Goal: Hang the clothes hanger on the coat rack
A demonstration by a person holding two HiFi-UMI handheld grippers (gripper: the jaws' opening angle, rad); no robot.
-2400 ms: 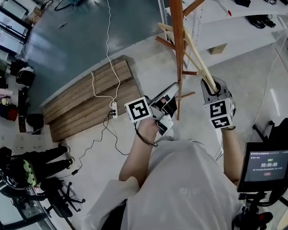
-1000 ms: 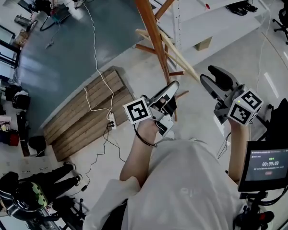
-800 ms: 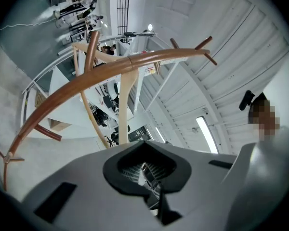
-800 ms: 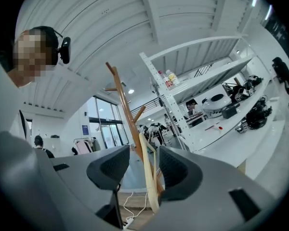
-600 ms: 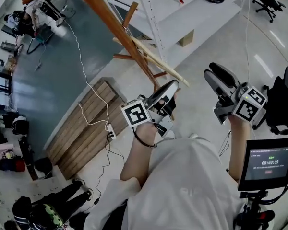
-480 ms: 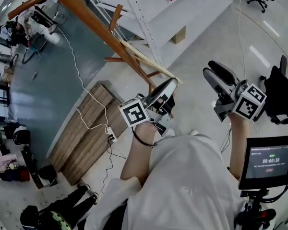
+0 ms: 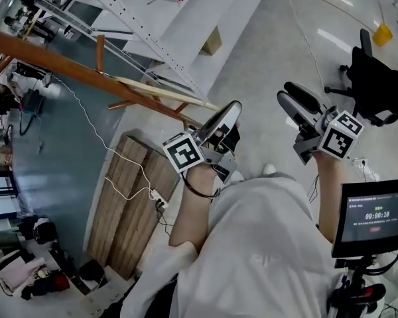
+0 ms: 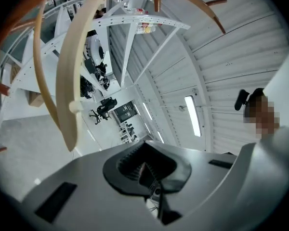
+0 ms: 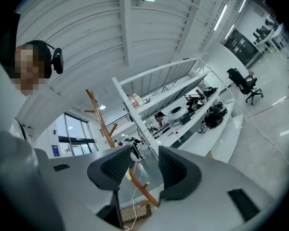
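Hanger (image 7: 166,95) on coat rack (image 7: 53,61), long axis nearly parallel to the rack's; left gripper (image 7: 235,106) fingers together, right gripper (image 7: 285,91) fingers spread.

- The right gripper (image 7: 286,91) no longer clamps the hanger (image 7: 166,93). Its jaws now stand apart with nothing between them, and it is held well apart from the hanger, off to the right.
- The hanger now rests on the coat rack (image 7: 66,66) with no gripper touching it.
- The head view has swung. The coat rack's pole, upright at the top of the view before, now slants across the upper left.
- The timer on the screen (image 7: 376,216) reads 00:00:10, up from 00:00:08.
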